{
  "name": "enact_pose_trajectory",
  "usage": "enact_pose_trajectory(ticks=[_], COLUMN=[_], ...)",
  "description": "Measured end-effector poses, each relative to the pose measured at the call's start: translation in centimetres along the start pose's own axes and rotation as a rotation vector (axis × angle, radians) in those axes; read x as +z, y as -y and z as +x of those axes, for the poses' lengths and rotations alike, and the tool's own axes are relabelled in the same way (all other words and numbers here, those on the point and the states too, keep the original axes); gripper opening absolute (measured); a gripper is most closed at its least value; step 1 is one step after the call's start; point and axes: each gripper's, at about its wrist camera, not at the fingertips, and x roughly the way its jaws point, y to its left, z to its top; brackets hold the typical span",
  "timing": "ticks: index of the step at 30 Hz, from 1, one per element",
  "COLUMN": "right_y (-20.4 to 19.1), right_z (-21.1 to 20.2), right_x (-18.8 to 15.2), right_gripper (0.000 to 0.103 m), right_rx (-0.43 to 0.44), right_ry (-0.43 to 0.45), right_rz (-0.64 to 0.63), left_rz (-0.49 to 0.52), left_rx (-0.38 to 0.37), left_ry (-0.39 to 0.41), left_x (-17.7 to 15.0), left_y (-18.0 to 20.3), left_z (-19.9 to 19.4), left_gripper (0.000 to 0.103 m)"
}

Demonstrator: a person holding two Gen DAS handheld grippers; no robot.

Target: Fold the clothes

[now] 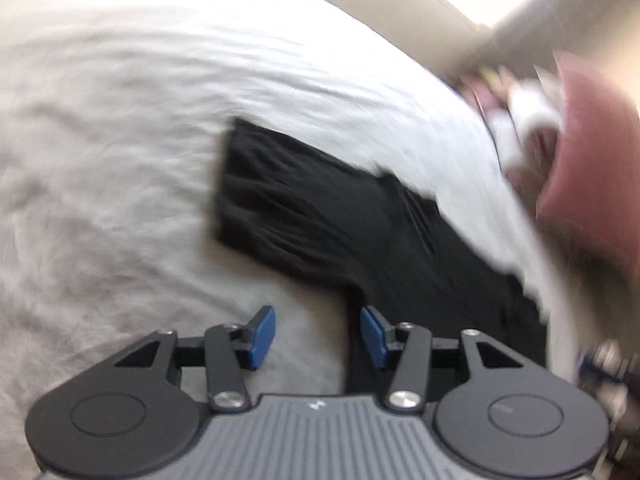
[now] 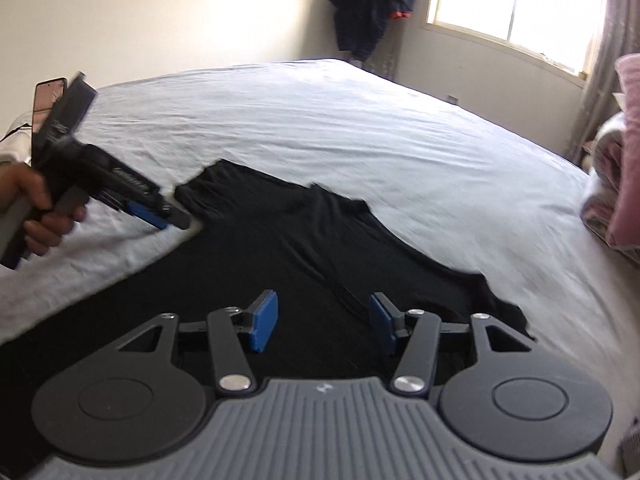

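Black fabric, a garment (image 2: 280, 240), lies spread flat on the white bed sheet (image 2: 360, 128), near the bed's closer edge. We see our right gripper (image 2: 324, 320) hanging over the cloth, its blue pads parted with nothing between them. Our left gripper (image 1: 318, 334) is likewise partly open and empty, poised beside the garment's edge; its view is blurred. From the right wrist we see the left hand (image 2: 36, 208) gripping its handle. Pink bedding (image 2: 624, 184) is heaped at the right.
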Motion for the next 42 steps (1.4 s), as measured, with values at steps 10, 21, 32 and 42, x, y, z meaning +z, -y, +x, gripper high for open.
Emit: enact_pose_trajectory(ticks=[10, 21, 32, 42], right_y=[-1.7, 1.9, 4.1, 5.3], right_z=[3.7, 8.6, 10.2, 10.2], right_x=[5.0, 3.4, 0.3, -1.6], right_gripper=[0.056, 0.056, 0.056, 0.056], right_rx=[0.006, 0.034, 0.084, 0.144], right_ry=[0.020, 0.075, 0.128, 0.156], right_rz=[0.124, 0.426, 0.592, 0.686], left_rz=[-0.307, 0.041, 0.568, 0.757], left_rx=[0.005, 0.070, -0.176, -0.242], left_ry=[0.197, 0.345, 0.250, -0.005], left_x=[0.7, 1.5, -0.5, -3.7], left_y=[-3.0, 0.6, 8.3, 9.3], left_z=[1.8, 1.7, 0.8, 5.2], left_gripper=[0.019, 0.004, 0.004, 0.022])
